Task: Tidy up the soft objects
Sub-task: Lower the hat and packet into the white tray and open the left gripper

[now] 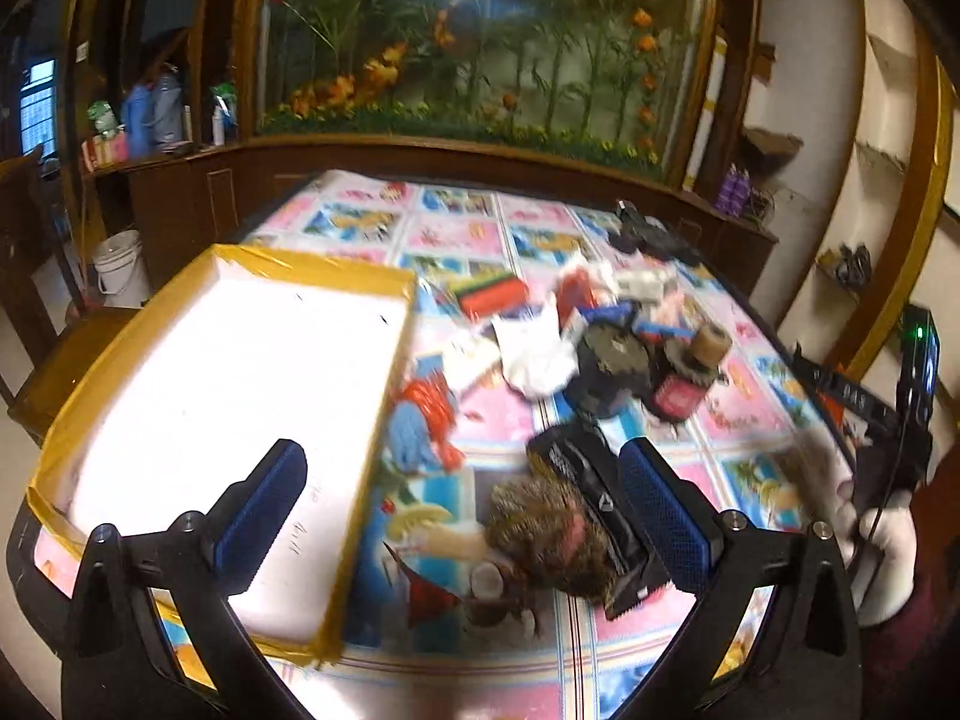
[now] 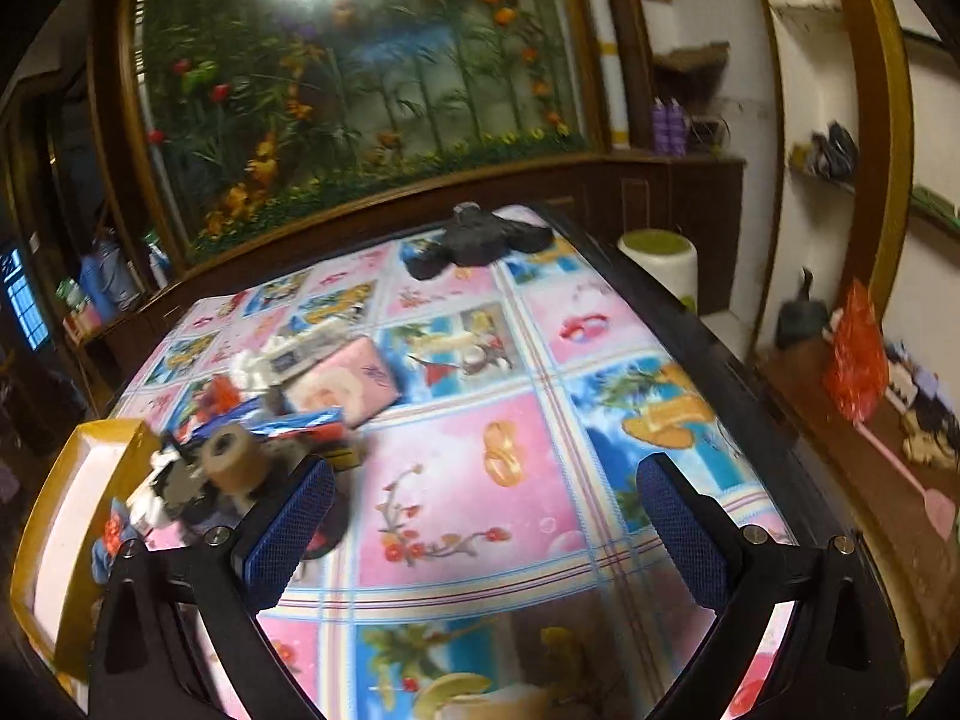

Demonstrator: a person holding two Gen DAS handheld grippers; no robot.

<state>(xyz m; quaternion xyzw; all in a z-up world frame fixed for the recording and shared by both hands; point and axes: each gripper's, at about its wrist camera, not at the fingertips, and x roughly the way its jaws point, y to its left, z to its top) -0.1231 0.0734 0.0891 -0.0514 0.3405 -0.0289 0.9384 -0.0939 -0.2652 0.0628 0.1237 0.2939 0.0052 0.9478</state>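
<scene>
Starting at the left, the tray (image 1: 228, 396) sits empty with its yellow rim clear. The left gripper (image 1: 474, 516) hangs spread wide, grasping nothing, above the brown fuzzy toy (image 1: 540, 534). Lower it squarely over the fuzz, avoiding the black pouch (image 1: 591, 480). The right gripper (image 2: 486, 534) is also released over bare tablecloth (image 2: 510, 420); the pile (image 2: 240, 438) lies to its left.

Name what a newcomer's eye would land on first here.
The bright white tray with yellow taped edges fills the table's left side. Right of it sprawls a jumbled pile of small soft objects on the colourful patterned tablecloth. Behind stands a big flower mural.
</scene>
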